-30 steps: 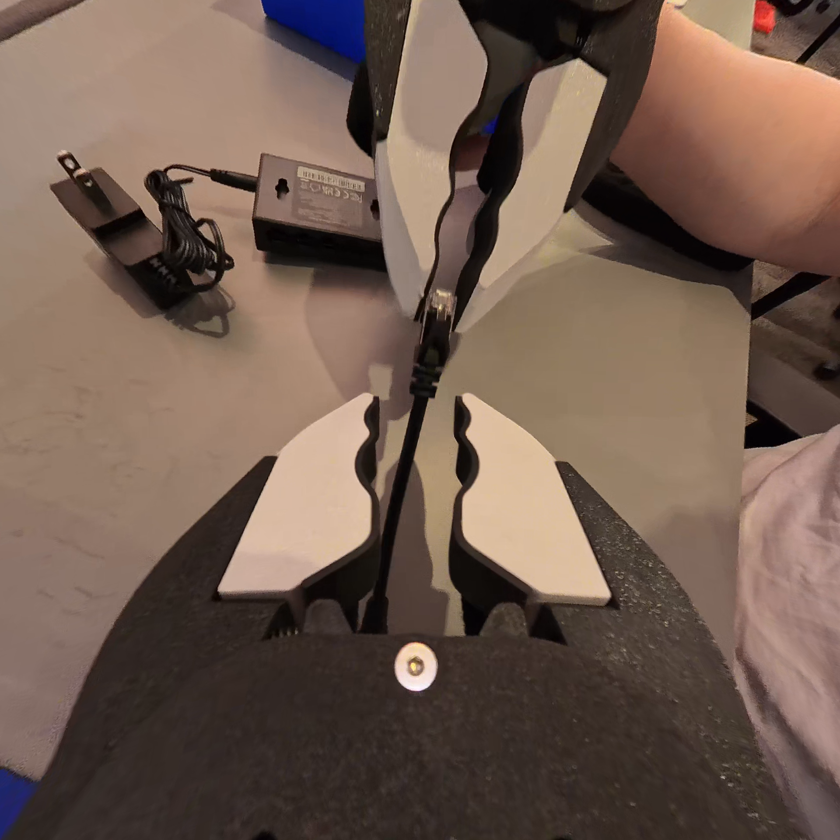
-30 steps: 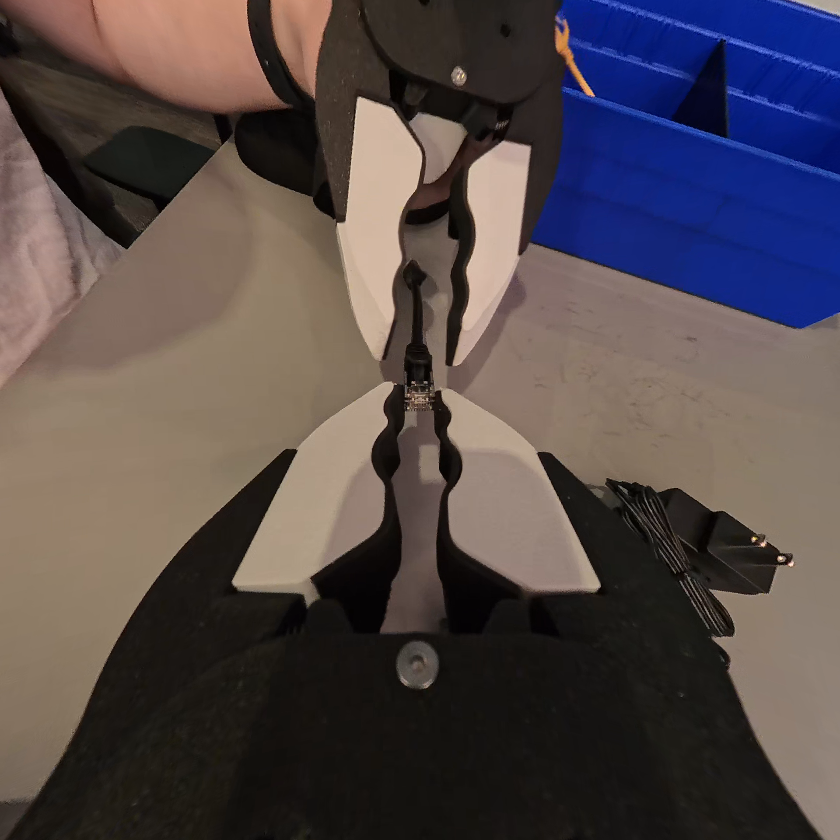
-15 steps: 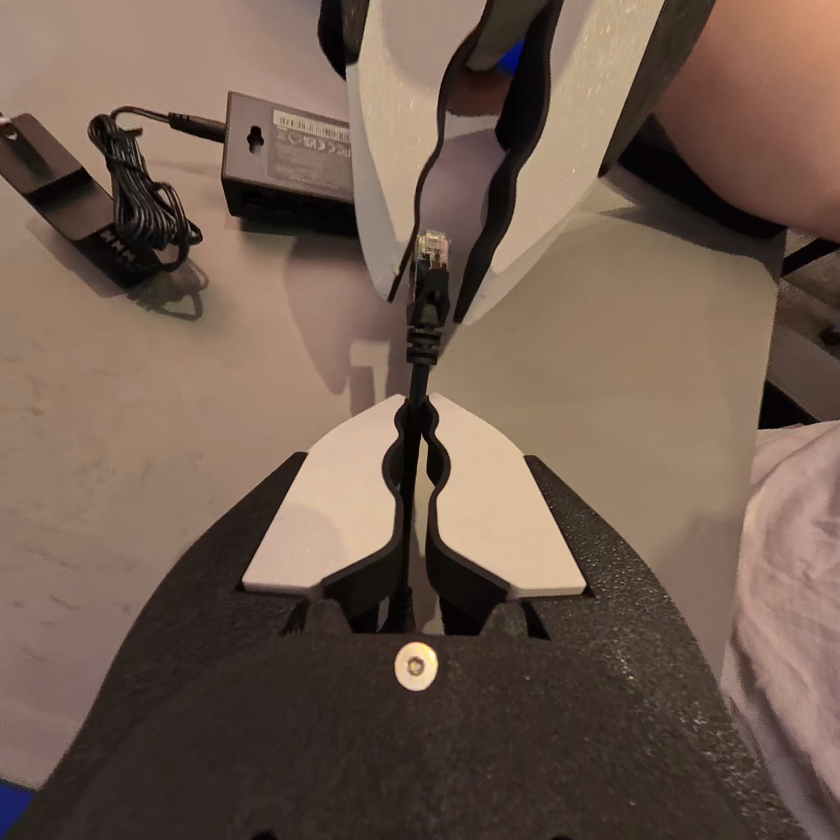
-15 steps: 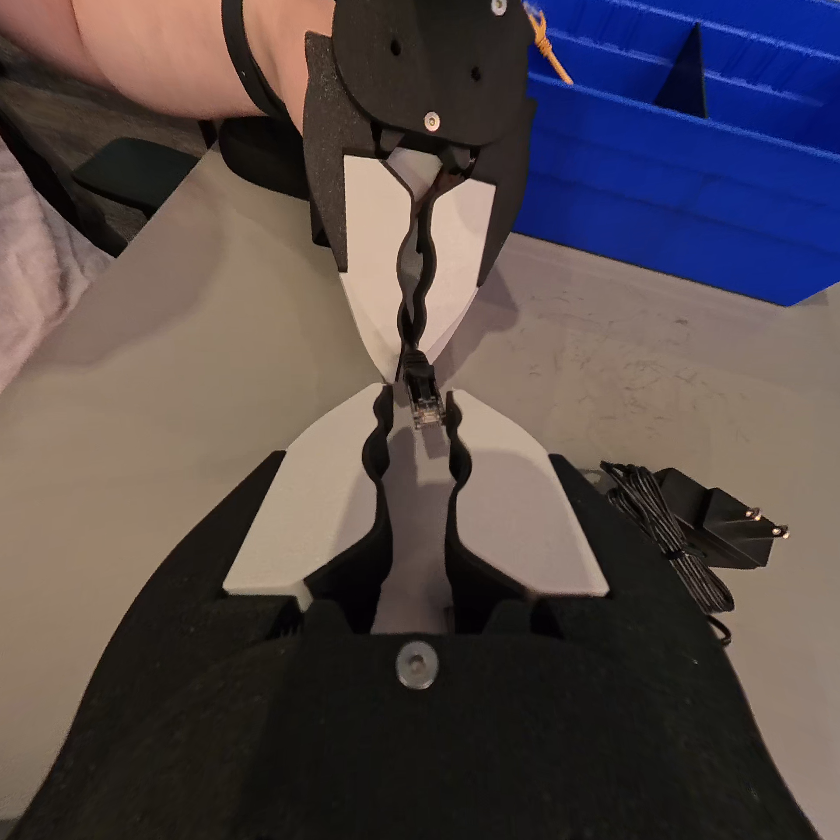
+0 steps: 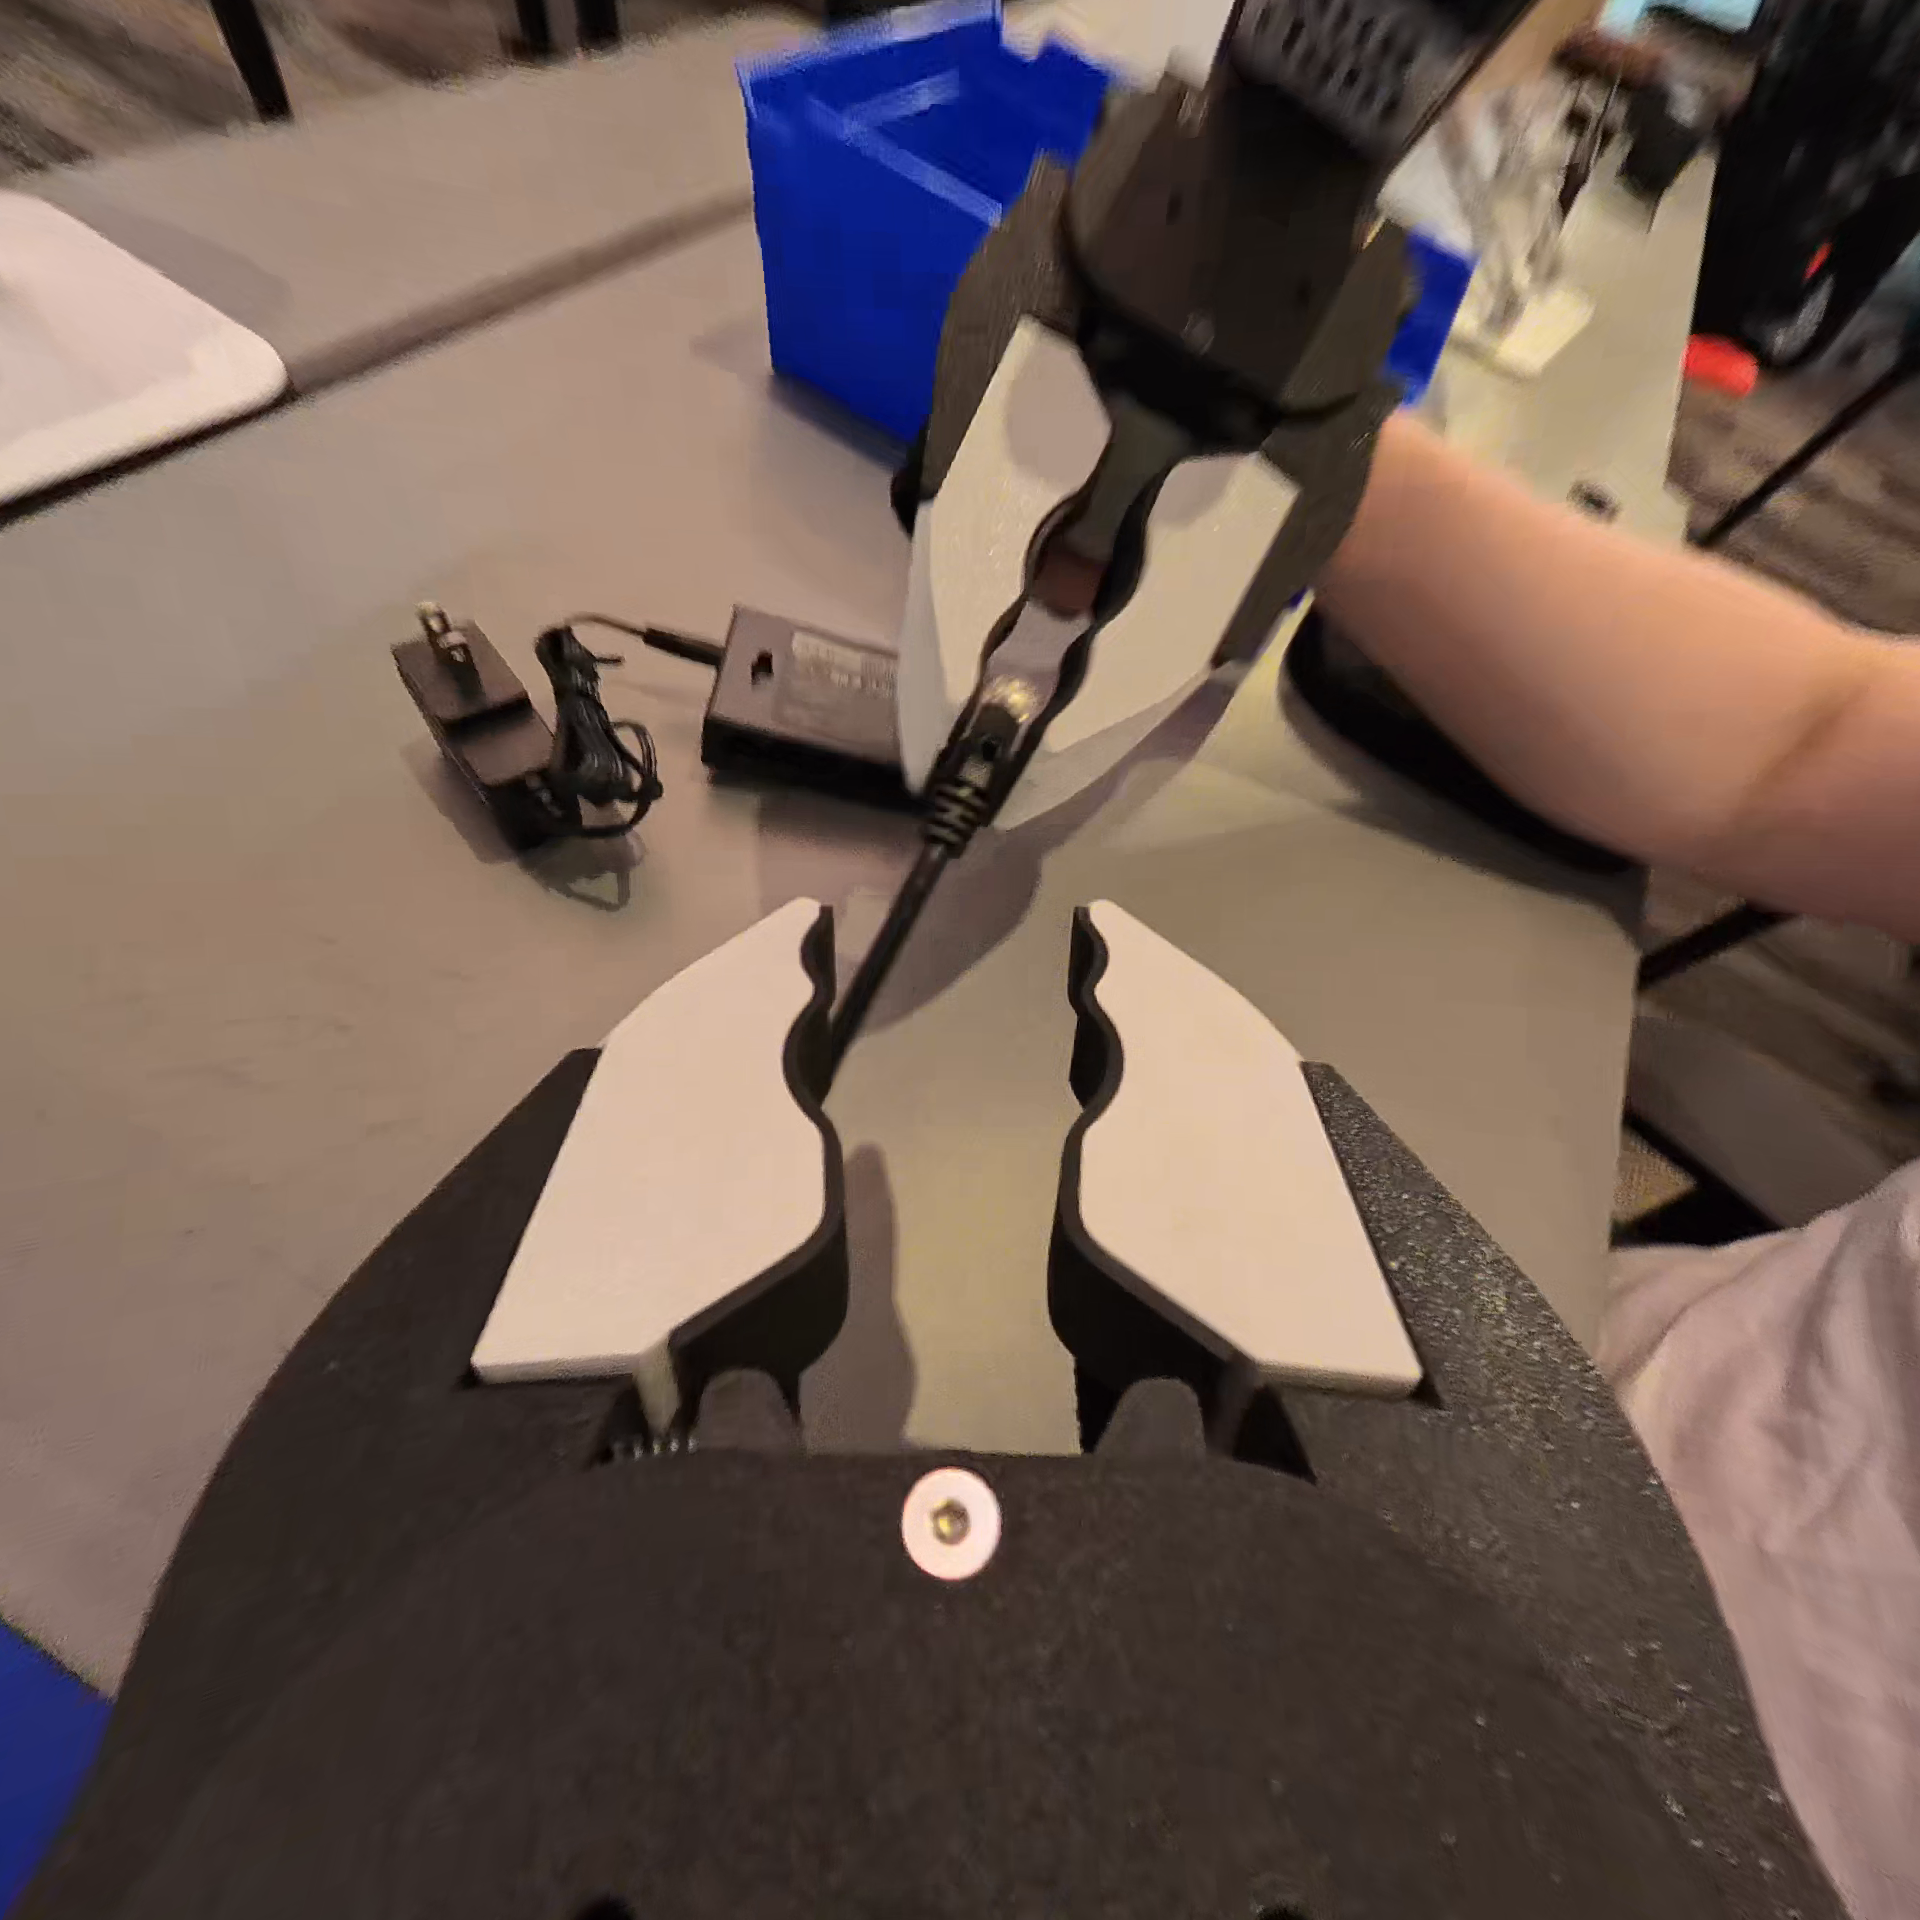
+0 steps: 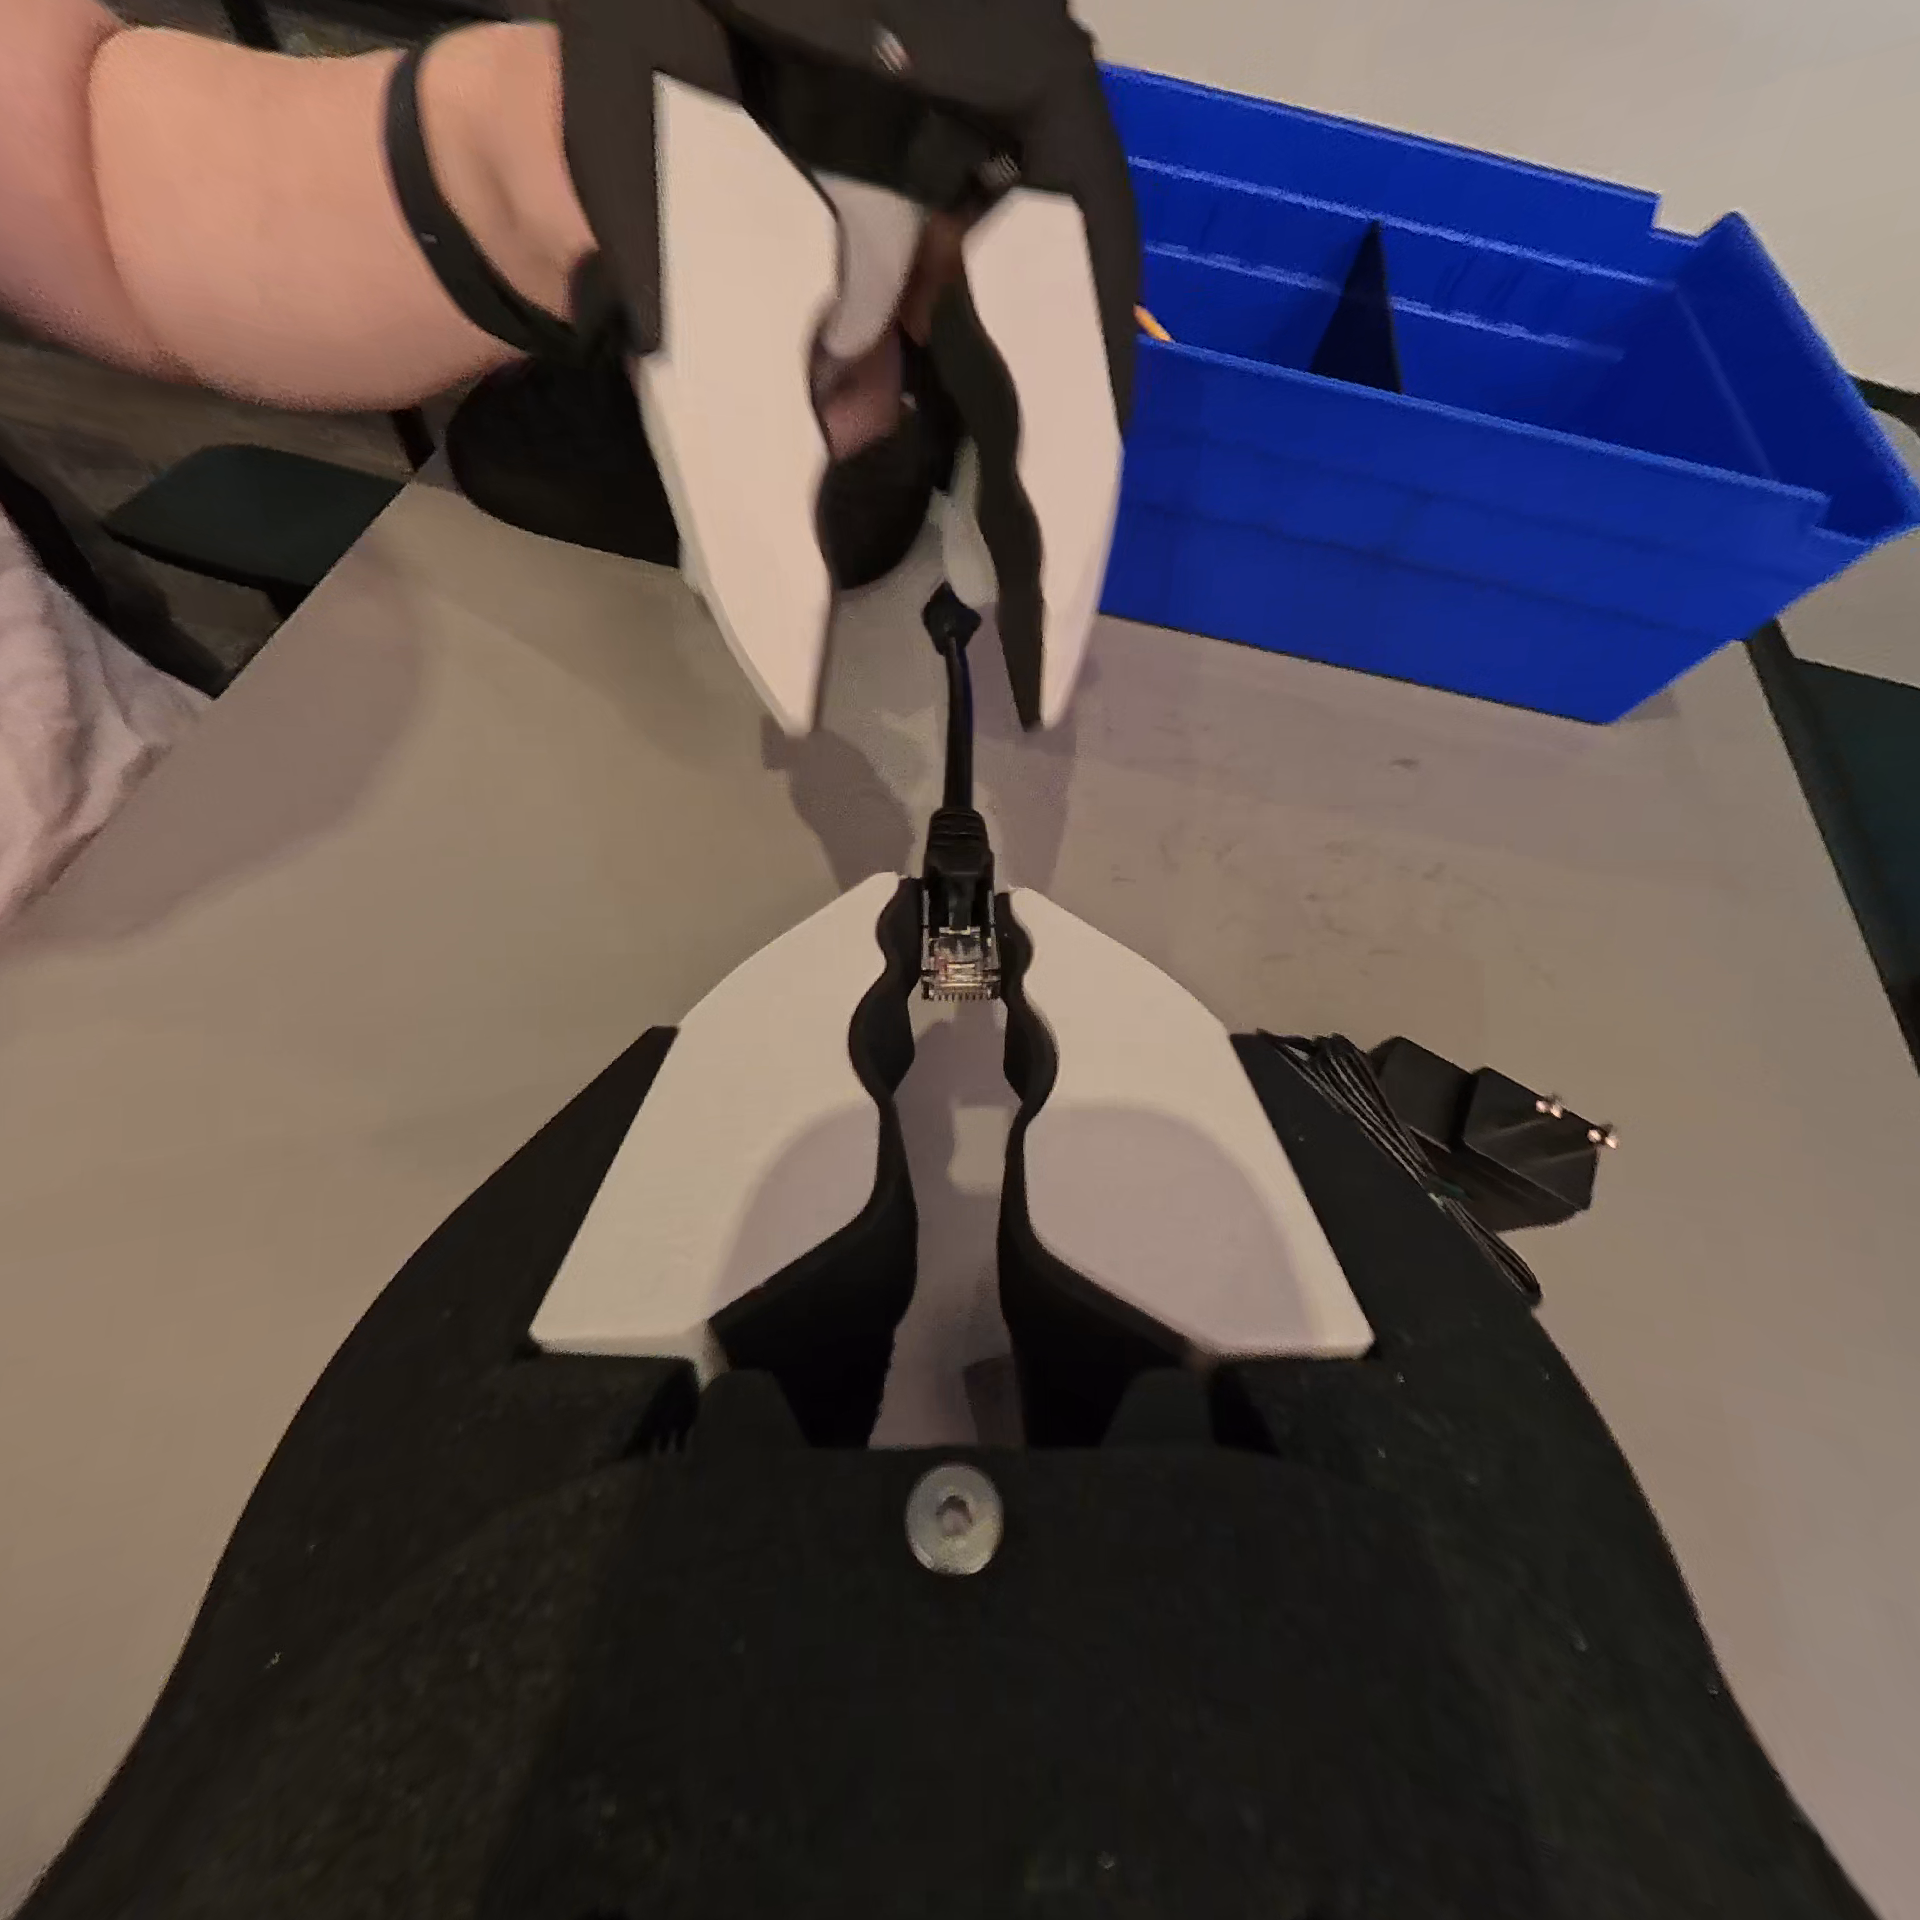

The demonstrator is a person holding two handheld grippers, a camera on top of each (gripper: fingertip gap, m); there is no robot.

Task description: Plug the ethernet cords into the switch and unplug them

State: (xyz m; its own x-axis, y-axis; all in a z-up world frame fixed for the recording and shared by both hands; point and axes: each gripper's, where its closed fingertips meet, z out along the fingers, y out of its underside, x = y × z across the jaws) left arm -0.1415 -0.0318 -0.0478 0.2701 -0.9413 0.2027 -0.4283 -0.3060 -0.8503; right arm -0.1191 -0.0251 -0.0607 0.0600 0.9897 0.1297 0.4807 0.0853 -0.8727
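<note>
My right gripper (image 6: 956, 888) is shut on the clear plug (image 6: 961, 951) of a black ethernet cord (image 6: 956, 727), with both pads pressed on the plug's sides. In the left wrist view the right gripper (image 5: 977, 769) holds that plug (image 5: 1003, 707) above the table. My left gripper (image 5: 951, 914) is open wide. The cord (image 5: 894, 935) runs slack along its left finger's inner edge, and the right pad stands well clear. The black switch (image 5: 800, 707) lies on the grey table behind the right gripper, partly hidden by it.
A black power adapter (image 5: 468, 707) with its coiled lead lies left of the switch and also shows in the right wrist view (image 6: 1475, 1132). A blue divided bin (image 6: 1455, 416) stands at the table's far side. A person's forearms hold both grippers. My two grippers' fingertips are within a few centimetres of each other. The black switch (image 5: 800, 707) is about 11 cm from my right fingertips.
My left gripper was shut on the cord half a second ago and has opened wide, letting it go. My right gripper has closed on the plug. Both grippers have drawn apart and lifted.
</note>
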